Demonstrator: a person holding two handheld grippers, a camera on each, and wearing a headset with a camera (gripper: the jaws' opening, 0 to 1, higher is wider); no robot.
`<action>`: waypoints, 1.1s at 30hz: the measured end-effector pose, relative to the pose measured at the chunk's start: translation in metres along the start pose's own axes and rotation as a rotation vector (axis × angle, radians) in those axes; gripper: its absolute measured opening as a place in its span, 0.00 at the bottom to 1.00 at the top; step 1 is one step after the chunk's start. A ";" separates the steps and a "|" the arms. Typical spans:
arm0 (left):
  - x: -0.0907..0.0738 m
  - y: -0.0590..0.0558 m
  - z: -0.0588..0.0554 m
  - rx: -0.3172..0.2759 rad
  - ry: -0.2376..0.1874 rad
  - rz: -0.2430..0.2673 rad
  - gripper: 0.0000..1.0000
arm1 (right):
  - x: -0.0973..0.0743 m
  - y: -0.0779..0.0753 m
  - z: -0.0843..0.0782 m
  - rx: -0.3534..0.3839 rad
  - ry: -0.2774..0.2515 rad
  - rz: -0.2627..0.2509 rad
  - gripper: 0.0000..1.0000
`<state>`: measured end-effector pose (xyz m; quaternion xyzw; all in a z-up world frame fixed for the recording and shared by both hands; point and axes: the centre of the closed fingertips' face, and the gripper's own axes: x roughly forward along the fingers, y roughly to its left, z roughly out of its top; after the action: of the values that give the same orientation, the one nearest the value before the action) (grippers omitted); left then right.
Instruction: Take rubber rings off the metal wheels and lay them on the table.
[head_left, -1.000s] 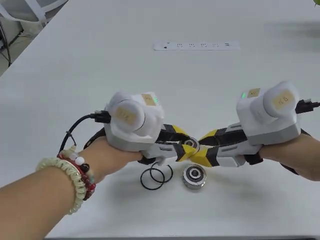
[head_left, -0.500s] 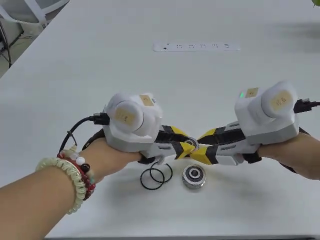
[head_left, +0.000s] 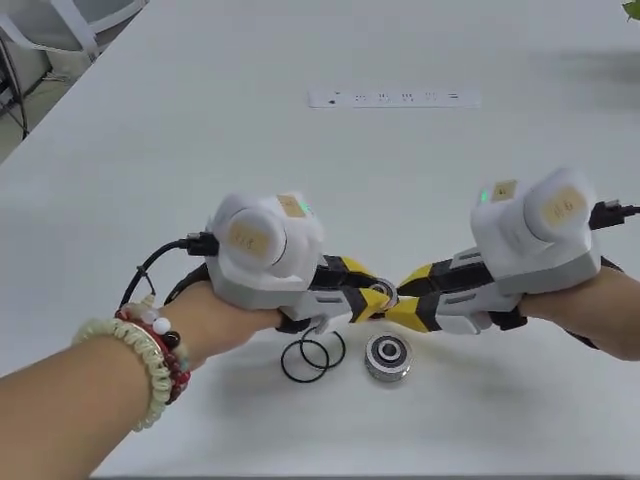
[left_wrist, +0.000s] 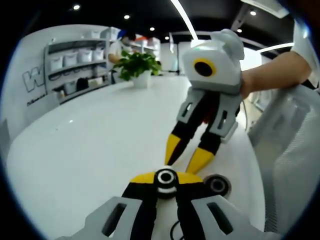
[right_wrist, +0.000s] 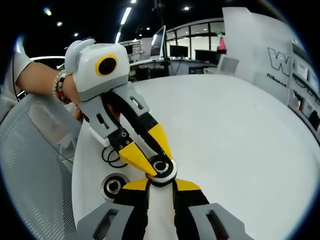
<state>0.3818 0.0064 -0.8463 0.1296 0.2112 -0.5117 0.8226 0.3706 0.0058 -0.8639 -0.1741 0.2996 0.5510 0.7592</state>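
Near the front edge of the worktop (head_left: 200, 150) lie two loose rubber rings (head_left: 312, 354) and a spare wheel (head_left: 387, 355). Just above them the left gripper (left_wrist: 166, 179) has its fingers clamped on a metal wheel (head_left: 379, 292), and the right gripper (left_wrist: 187, 155) has its fingers parted at the rim. Best to catch the ring by one edge and roll it off sideways, holding the left steady. A power strip (head_left: 393, 97) lies toward the far edge. Since a second ago, rings and spare wheel have not shifted.

Left tongs (head_left: 373, 293) clamped, right tongs (head_left: 396, 302) parted, tip-to-tip
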 end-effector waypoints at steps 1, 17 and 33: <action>0.000 0.000 0.000 -0.001 0.000 0.000 0.14 | 0.000 0.000 0.000 0.000 0.000 0.001 0.14; 0.000 -0.001 -0.001 0.000 0.006 0.006 0.14 | -0.001 -0.008 -0.006 0.237 0.030 -0.027 0.00; -0.001 -0.002 -0.003 0.009 0.009 0.002 0.14 | -0.006 -0.007 -0.002 0.785 -0.117 0.074 0.00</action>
<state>0.3787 0.0077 -0.8481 0.1359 0.2125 -0.5111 0.8217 0.3753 -0.0022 -0.8614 0.1719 0.4499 0.4303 0.7635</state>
